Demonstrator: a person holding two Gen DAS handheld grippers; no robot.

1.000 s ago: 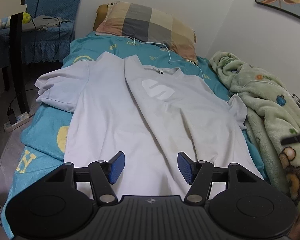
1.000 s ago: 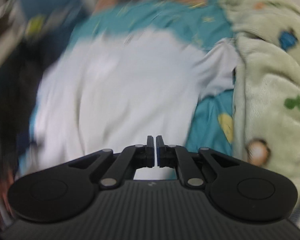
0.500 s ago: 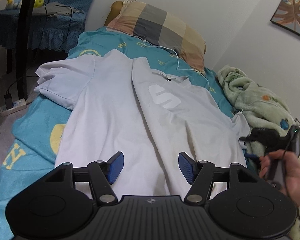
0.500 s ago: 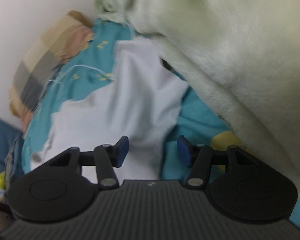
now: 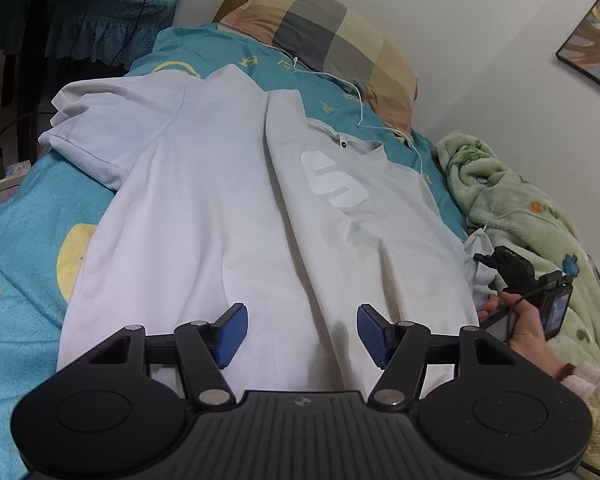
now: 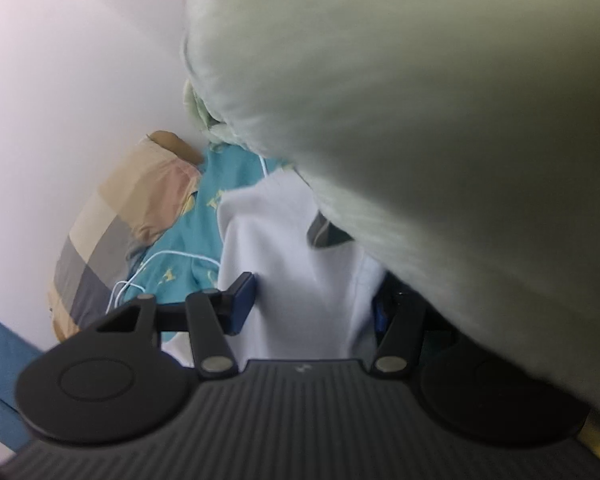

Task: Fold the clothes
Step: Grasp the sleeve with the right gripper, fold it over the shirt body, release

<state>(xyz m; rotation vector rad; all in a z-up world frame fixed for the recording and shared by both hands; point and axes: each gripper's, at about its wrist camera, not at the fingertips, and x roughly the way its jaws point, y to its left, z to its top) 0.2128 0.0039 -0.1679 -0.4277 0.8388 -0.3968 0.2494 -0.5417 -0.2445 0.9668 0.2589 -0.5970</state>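
White T-shirt (image 5: 204, 208); teal sheet (image 5: 16, 216); checked pillow (image 5: 324, 28); green blanket (image 5: 512, 208).

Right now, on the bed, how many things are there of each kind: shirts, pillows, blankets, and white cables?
Shirts: 1, the white shirt
Pillows: 1, the checked pillow
Blankets: 1, the green blanket
White cables: 1, the white cable
Total: 4
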